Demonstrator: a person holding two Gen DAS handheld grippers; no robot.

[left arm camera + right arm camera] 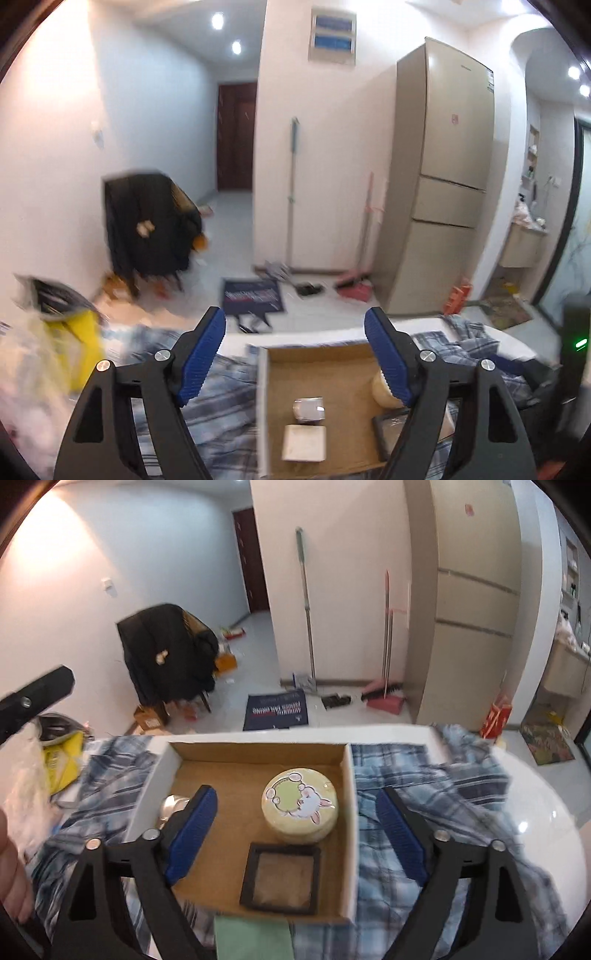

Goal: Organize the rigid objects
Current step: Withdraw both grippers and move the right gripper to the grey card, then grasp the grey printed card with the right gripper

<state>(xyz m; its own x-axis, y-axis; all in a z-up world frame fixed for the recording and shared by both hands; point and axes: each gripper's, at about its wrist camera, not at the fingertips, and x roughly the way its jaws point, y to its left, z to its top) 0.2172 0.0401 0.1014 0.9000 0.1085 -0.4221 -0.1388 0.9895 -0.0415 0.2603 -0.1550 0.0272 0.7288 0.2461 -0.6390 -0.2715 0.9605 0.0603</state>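
Note:
A shallow cardboard box [258, 751] lies on a plaid cloth [406, 775]. In it are a round yellow tin with a rabbit picture [300, 805], a black square frame case [281, 877] and a silver cylinder [171, 805]. The left wrist view shows the box [317, 356] with the silver cylinder [308, 409], a white square block [305, 442], the tin [380, 391] and the frame [391, 430]. My right gripper [295, 832] is open and empty above the box. My left gripper [295, 358] is open and empty above the box's near side.
A green cloth [253, 938] lies at the box's near edge. A yellow bag [62, 757] and plastic wrap sit at the left. A white table edge [535, 812] curves at the right. Behind are a chair with black clothes [170, 657] and a fridge [472, 602].

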